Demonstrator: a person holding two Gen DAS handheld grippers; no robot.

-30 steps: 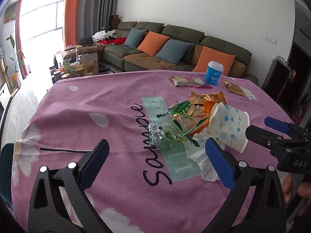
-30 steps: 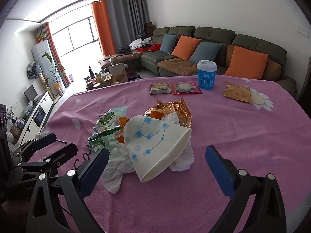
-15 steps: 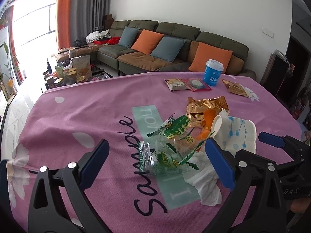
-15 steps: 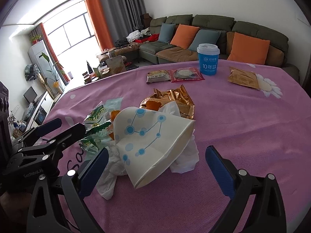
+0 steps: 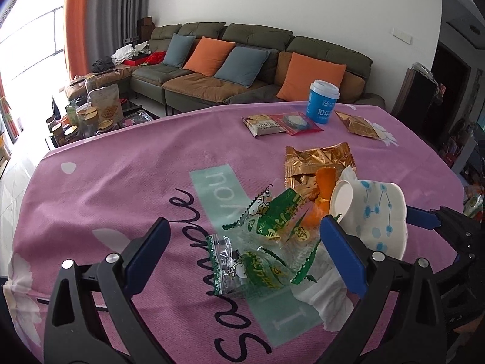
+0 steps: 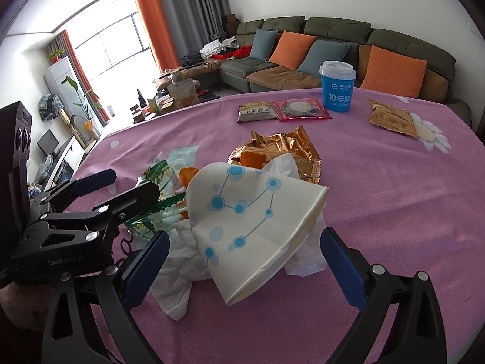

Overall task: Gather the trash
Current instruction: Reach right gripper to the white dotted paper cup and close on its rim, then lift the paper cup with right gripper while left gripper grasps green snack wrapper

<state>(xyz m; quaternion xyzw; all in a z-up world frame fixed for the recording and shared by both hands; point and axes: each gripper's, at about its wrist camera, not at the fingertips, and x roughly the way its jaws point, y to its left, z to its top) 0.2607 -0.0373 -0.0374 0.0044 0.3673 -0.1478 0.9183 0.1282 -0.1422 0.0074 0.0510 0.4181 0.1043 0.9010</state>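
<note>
A pile of trash lies mid-table: green-and-clear snack wrappers (image 5: 266,242), a crushed white paper cup with blue dots (image 6: 251,224) (image 5: 372,212), white tissue (image 6: 178,276), orange peel (image 5: 324,185) and a torn gold wrapper (image 5: 315,163) (image 6: 279,148). My left gripper (image 5: 244,251) is open with its jaws either side of the green wrappers. My right gripper (image 6: 242,261) is open, with its jaws either side of the cup and tissue. Each gripper shows in the other's view, the left in the right wrist view (image 6: 115,188).
A pink cloth covers the table (image 6: 394,200). At the far side stand a blue lidded cup (image 6: 337,86), two sealed snack packets (image 6: 285,110) and a gold packet (image 6: 391,119). A sofa and a cluttered low table lie beyond.
Both grippers have moved forward and closer to the pile; the wrappers and cup now sit between their open jaws. Nothing has been gripped.
</note>
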